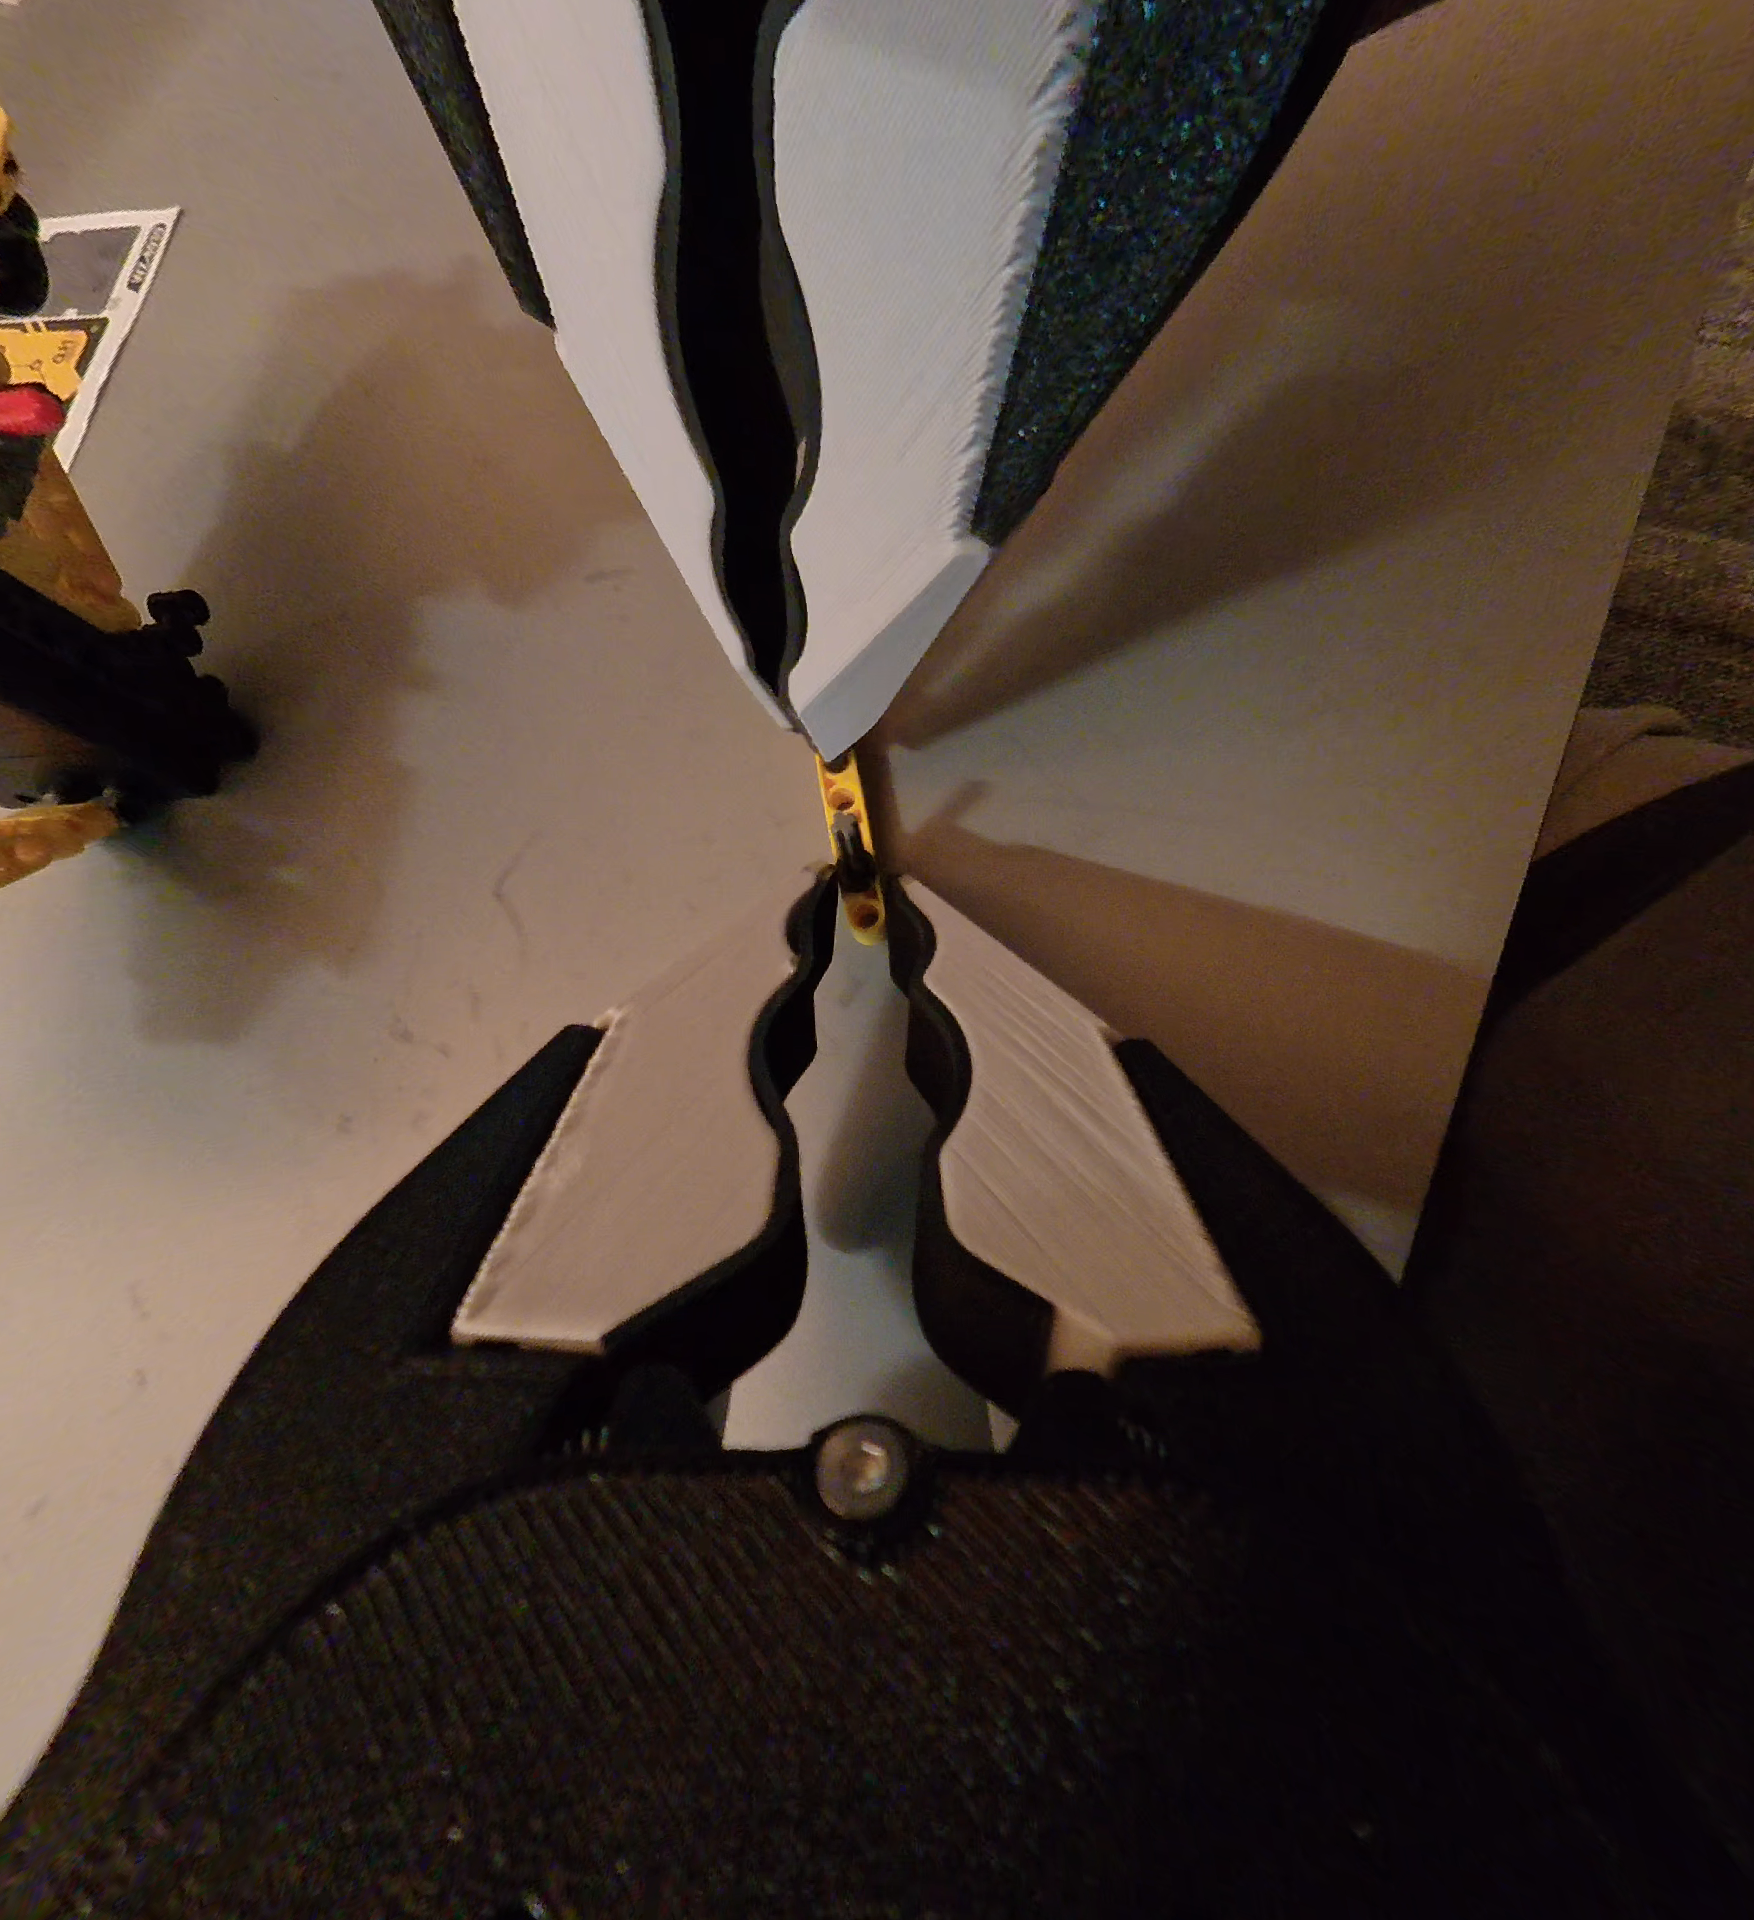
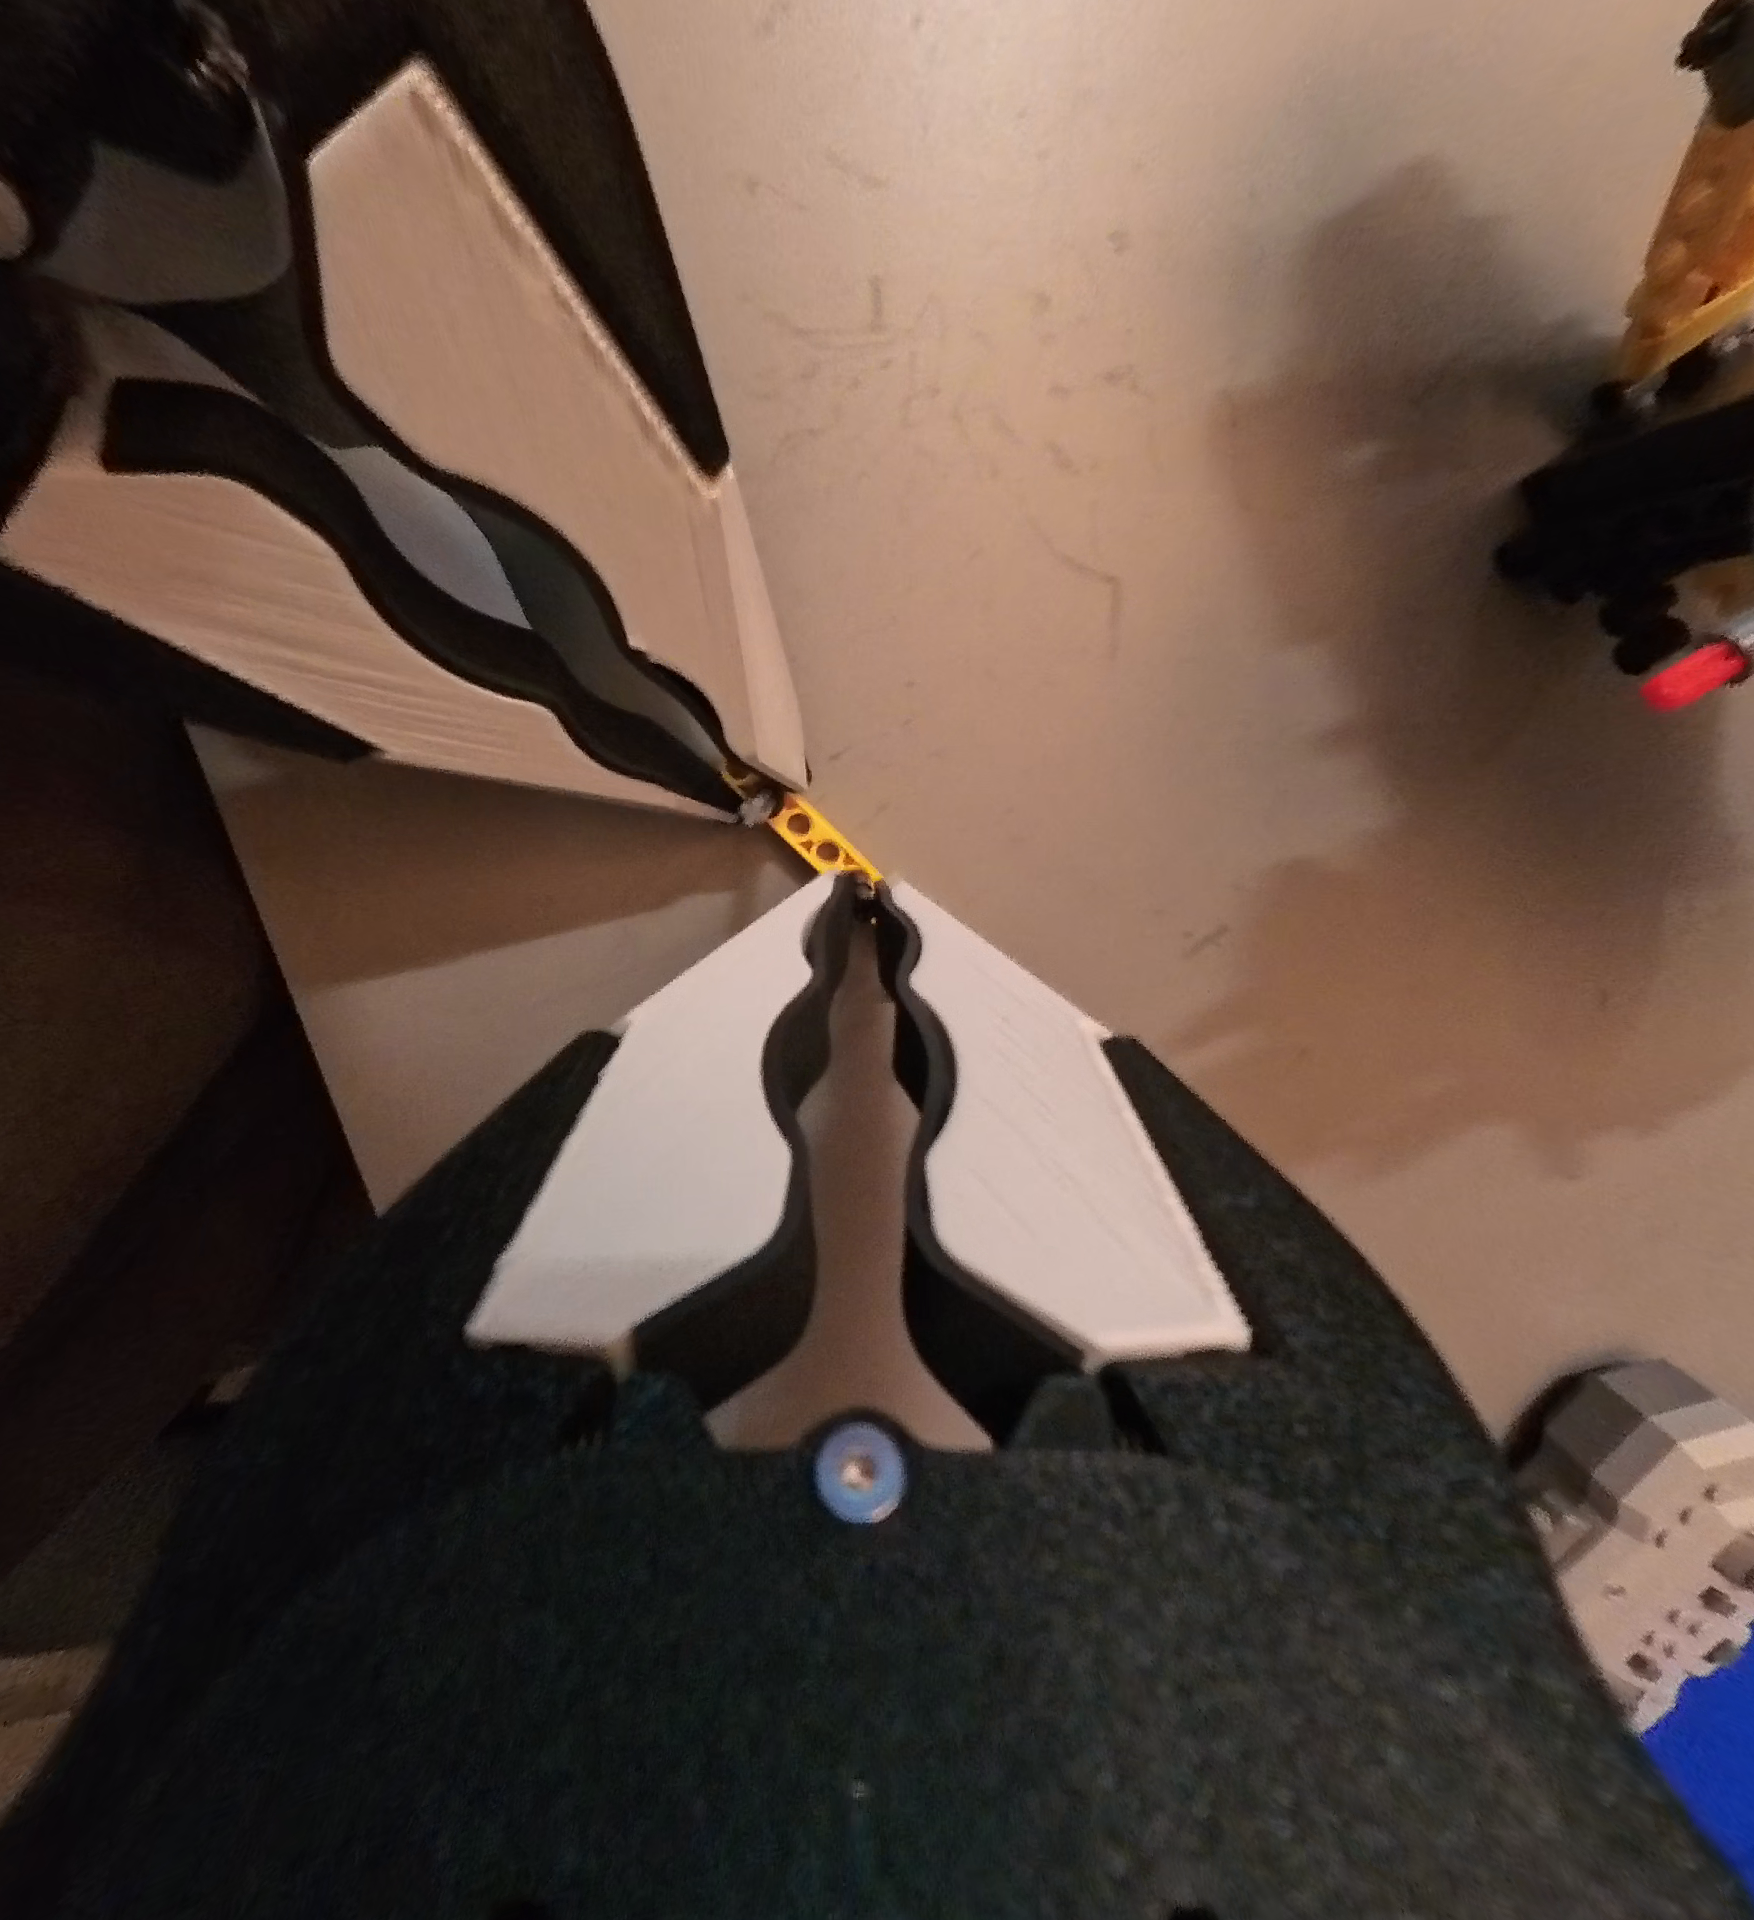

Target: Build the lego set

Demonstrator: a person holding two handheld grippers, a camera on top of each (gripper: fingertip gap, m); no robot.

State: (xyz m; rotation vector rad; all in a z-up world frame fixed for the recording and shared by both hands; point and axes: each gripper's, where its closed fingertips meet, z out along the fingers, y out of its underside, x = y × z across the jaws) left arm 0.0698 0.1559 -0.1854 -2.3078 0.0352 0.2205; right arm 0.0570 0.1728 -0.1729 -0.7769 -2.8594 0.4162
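Observation:
A small yellow beam with round holes [image 1: 845, 805] is held above the pale table [image 1: 385, 1091] between both grippers. My left gripper [image 1: 857, 899] is shut on its near end, where a black pin [image 1: 855, 854] sticks out of it. The right gripper comes in from the top of the left wrist view, and its fingertips [image 1: 837, 732] meet the beam's far end. In the right wrist view my right gripper [image 2: 857, 888] is shut on one end of the beam [image 2: 819, 840]. There the left gripper [image 2: 748, 805] grips the other end from the upper left.
A yellow and black brick model [image 1: 42, 644] with a red part [image 1: 21, 410] stands at the left, on a printed sheet [image 1: 99, 301]. It also shows in the right wrist view [image 2: 1683, 488]. A grey and blue brick piece [image 2: 1704, 1558] lies bottom right. The table edge [image 1: 1579, 831] runs close on the right. My left and right fingertips are right by each other.

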